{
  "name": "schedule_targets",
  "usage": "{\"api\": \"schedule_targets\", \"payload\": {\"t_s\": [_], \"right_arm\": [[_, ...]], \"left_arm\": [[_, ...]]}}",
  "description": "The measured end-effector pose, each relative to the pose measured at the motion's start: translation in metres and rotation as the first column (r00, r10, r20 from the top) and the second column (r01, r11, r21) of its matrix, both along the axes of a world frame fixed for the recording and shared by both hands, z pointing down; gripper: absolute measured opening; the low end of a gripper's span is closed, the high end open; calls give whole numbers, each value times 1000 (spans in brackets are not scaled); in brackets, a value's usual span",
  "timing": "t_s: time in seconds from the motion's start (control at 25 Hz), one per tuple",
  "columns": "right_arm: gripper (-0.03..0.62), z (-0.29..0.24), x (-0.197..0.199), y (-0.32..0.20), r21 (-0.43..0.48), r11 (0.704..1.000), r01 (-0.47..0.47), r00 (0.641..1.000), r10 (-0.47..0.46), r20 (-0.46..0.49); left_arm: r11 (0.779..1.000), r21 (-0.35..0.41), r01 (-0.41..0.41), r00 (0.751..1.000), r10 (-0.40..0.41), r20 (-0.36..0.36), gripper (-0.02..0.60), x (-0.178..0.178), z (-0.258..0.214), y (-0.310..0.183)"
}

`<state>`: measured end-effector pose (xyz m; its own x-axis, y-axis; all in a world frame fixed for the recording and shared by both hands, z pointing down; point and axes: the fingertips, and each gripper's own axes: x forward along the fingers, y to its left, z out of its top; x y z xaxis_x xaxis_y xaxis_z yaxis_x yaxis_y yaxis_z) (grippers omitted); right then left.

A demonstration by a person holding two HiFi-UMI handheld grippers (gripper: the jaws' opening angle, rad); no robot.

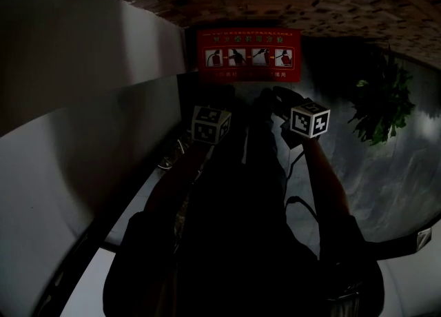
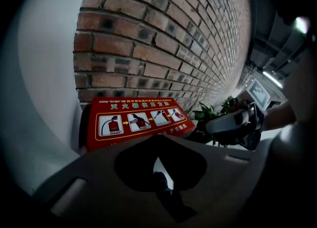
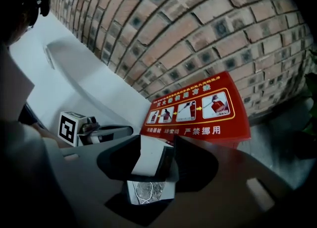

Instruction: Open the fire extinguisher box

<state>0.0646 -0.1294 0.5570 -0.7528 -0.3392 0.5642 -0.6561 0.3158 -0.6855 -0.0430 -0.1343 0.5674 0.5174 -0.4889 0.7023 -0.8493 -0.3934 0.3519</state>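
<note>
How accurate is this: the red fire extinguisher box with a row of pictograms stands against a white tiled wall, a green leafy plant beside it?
One error: the wall behind the red fire extinguisher box is reddish-brown brick, not white tile; the left gripper view shows it. The pictograms and the green leafy plant beside it are right.

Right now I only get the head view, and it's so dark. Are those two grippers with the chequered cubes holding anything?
Observer: No. The right gripper view shows the right gripper with its jaws apart and nothing between them.
Operator: And the other one?
Observer: The left gripper has its jaws drawn together, and it is also empty.
Operator: Have they got to that red thing?
Observer: Not yet. In both gripper views the fire extinguisher box lies beyond the jaws, untouched, at the foot of a brick wall.
</note>
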Motion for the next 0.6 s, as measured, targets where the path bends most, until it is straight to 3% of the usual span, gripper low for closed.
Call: {"api": "schedule_targets", "payload": {"t_s": [0.32, 0.6], "right_arm": [[212, 52, 9, -5, -77, 996, -43, 999, 42, -13], [219, 71, 8, 4, -160, 986, -54, 997, 61, 37]], "left_arm": [[995, -68, -70, 997, 71, 14, 0, 18, 40, 13], [989, -117, -90, 994, 96, 54, 0, 21, 75, 27]]}}
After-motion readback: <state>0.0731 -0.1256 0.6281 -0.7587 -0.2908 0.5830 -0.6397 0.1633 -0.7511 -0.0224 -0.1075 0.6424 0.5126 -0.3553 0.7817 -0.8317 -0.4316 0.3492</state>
